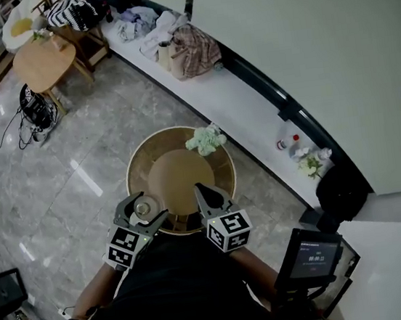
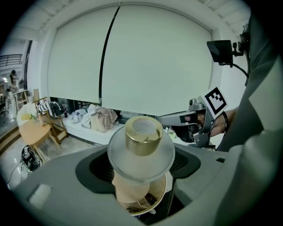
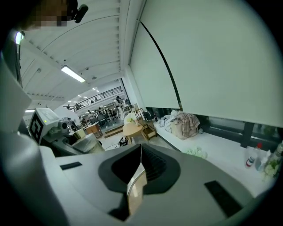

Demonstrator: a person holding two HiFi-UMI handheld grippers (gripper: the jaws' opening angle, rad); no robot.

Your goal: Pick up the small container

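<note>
The left hand-held gripper [image 1: 143,211] is clamped on the small container [image 2: 141,142], a frosted jar with a gold cap, gripped at its wide body with the cap facing away from the camera. In the left gripper view the jar shows against the window blind, with the round counter [image 1: 134,168] visible below through the gap between the jaws. I judge it to be lifted clear, over the near left rim, and not resting on anything.

The right hand-held gripper [image 3: 139,170] has its jaws pressed together with nothing between them. It hangs just beside the left one, over the near edge of the same counter, and takes no part in the hold.

The pick-up looks as good as done. All that seems left is to keep the grip steady, since the rounded jar could slip or tilt.

By count there are two hand-held grippers, one small container and one round counter. One pale green bunch [image 1: 206,139] sits at the counter's far rim, flowers or cloth I cannot tell. Beyond it, one long window ledge [image 1: 236,99] carries a heap of clothes [image 1: 193,47].
</note>
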